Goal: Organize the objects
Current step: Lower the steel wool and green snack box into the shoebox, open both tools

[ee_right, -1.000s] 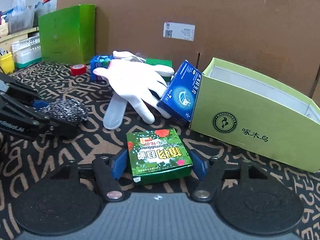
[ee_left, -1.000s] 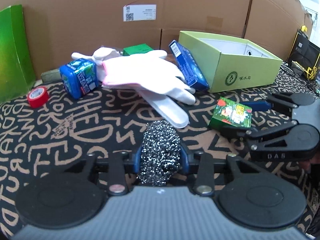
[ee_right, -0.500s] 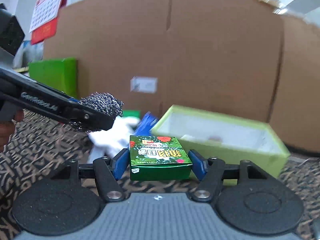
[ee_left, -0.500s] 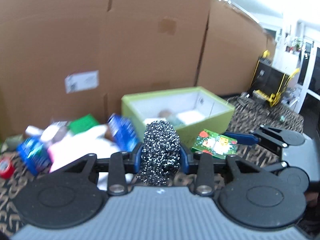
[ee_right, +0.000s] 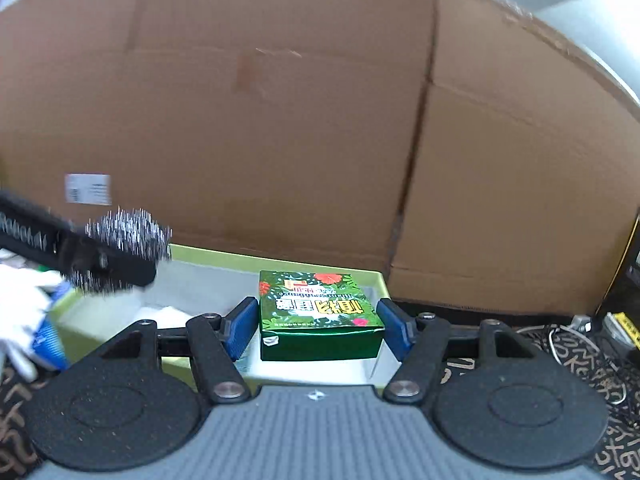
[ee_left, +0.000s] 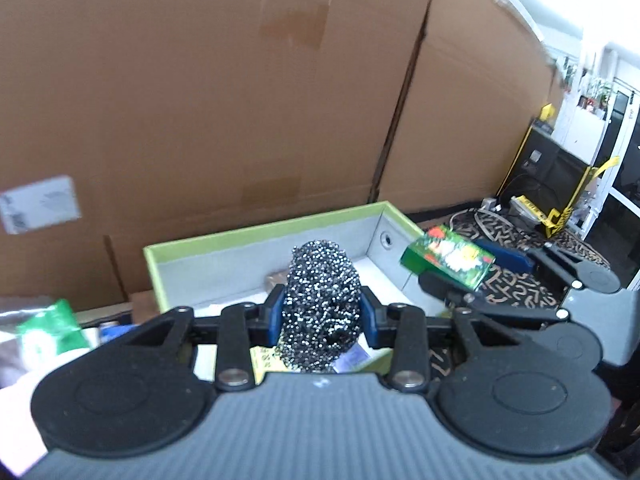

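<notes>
My left gripper [ee_left: 323, 315] clamps a steel scourer [ee_left: 322, 304] between its blue pads [ee_left: 276, 314], held in the air above the near end of the open green box [ee_left: 256, 236]. The scourer stands upright in the grip, bulging above and below the pads.

My right gripper [ee_right: 316, 327] carries a green carton [ee_right: 320, 314] with red flowers and yellow lettering, lying flat, its print upside down to the camera. The right pad [ee_right: 394, 330] sits against the carton's side; a thin gap shows at the left pad, though the carton hangs clear of the box floor. It is over the box's far right corner.

From the left wrist, the right gripper and its carton appear just past the box's right wall. From the right wrist, the left gripper and scourer are seen blurred over the box's left end.

Inside the box lie a few pale items I cannot make out. Left of the box sit a white glove [ee_right: 18, 300] and a blue packet [ee_right: 48, 340] on the patterned cloth [ee_right: 600, 376]. Brown cardboard [ee_left: 224, 92] walls the scene behind.
</notes>
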Action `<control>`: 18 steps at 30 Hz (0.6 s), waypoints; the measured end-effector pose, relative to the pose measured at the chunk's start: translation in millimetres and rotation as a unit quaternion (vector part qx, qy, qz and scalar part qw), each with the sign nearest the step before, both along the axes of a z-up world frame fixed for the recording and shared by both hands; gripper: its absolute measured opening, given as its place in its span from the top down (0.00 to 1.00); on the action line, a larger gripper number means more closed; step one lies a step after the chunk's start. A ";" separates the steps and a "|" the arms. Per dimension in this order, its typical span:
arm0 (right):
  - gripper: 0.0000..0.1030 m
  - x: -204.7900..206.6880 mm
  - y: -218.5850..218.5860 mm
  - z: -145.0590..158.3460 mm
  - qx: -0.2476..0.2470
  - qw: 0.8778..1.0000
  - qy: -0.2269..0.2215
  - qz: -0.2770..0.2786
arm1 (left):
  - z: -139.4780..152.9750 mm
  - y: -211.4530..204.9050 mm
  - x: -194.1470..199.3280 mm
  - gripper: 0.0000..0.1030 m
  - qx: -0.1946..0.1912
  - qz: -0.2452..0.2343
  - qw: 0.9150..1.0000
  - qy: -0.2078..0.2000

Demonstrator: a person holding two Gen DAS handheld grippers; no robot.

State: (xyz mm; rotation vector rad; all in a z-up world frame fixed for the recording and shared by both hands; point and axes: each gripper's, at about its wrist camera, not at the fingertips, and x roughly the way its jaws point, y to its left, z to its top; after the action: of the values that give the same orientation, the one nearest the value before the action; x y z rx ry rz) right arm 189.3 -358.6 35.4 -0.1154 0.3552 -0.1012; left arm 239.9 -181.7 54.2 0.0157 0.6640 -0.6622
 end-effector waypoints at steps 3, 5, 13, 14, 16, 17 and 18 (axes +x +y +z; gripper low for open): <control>0.33 25.6 -7.6 -8.7 -0.002 1.000 0.017 -0.004 | -18.3 -18.5 25.3 0.64 0.017 0.000 1.000 0.022; 0.33 39.4 -10.0 -16.5 -0.003 1.000 0.029 -0.004 | -31.3 -27.2 39.1 0.64 0.029 0.002 0.999 0.035; 0.30 62.1 -9.6 -39.9 -0.023 0.997 0.072 0.007 | -51.5 -24.0 57.8 0.30 0.020 0.009 0.999 0.043; 0.27 57.9 -7.3 -39.0 -0.028 0.997 0.072 0.011 | -51.0 -20.9 56.4 0.23 0.013 0.012 0.999 0.037; 0.26 48.4 -5.0 -32.9 -0.038 0.997 0.061 0.009 | -46.3 -14.4 49.3 0.04 0.006 0.022 1.000 0.020; 0.26 40.7 -4.9 -25.8 -0.040 0.998 0.051 0.004 | -40.8 -11.3 43.4 0.00 0.002 0.031 0.999 0.013; 0.26 31.4 -4.4 -18.4 -0.037 0.999 0.036 -0.001 | -36.6 -6.3 38.6 0.00 -0.006 0.037 0.999 0.006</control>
State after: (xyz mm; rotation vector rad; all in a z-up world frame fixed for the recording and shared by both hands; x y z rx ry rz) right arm 220.7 -363.0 17.1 -0.1918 0.4232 -0.1118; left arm 278.5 -188.0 17.6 -0.0239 0.6695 -0.5947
